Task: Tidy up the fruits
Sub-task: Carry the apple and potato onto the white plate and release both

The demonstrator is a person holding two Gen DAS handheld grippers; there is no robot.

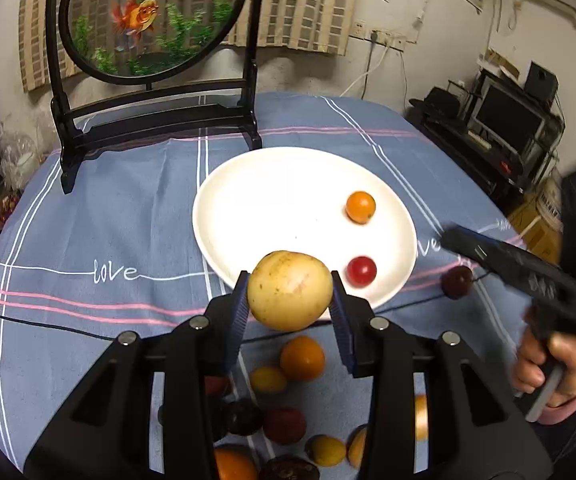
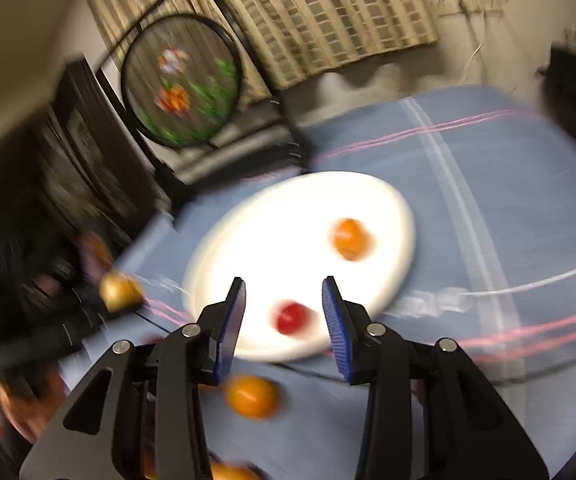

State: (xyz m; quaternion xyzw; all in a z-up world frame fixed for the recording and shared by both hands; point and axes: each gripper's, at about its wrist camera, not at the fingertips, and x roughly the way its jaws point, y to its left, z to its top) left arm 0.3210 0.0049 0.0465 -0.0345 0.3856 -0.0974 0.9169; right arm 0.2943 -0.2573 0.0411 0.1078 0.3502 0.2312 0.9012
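Fruits lie loose on the blue striped tablecloth (image 1: 88, 216), and going from the left edge of the left wrist view, the cloth there is bare apart from the word "love" stitched in white, with a black-framed round goldfish screen (image 1: 150, 16) standing behind it at the table's far side. Toward the middle, the left gripper (image 1: 290, 294) pinches a pale yellow round fruit (image 1: 290, 290) between its blue pads, held just at the near rim of the white plate (image 1: 280, 196). Below that gripper, in the near foreground, a cluster of small fruits rests on the cloth: an orange one (image 1: 302, 358), a yellow one (image 1: 268, 379), and dark red ones (image 1: 284, 426) among others. Further right, on the plate itself, sit a small orange fruit (image 1: 361, 207) toward the far right side and a red cherry tomato (image 1: 361, 271) close to the near right rim. Just off the plate on the cloth lies a dark red fruit (image 1: 457, 282), partly under the blurred right gripper (image 1: 450, 238), which a hand (image 1: 554, 364) holds at the right edge. In the right wrist view, heavily blurred, the right gripper (image 2: 284, 292) has its pads spread with nothing between them, framing the tomato (image 2: 290, 317) on the plate (image 2: 248, 240) below, and another orange fruit (image 2: 251, 395) lies on the cloth nearer the camera.
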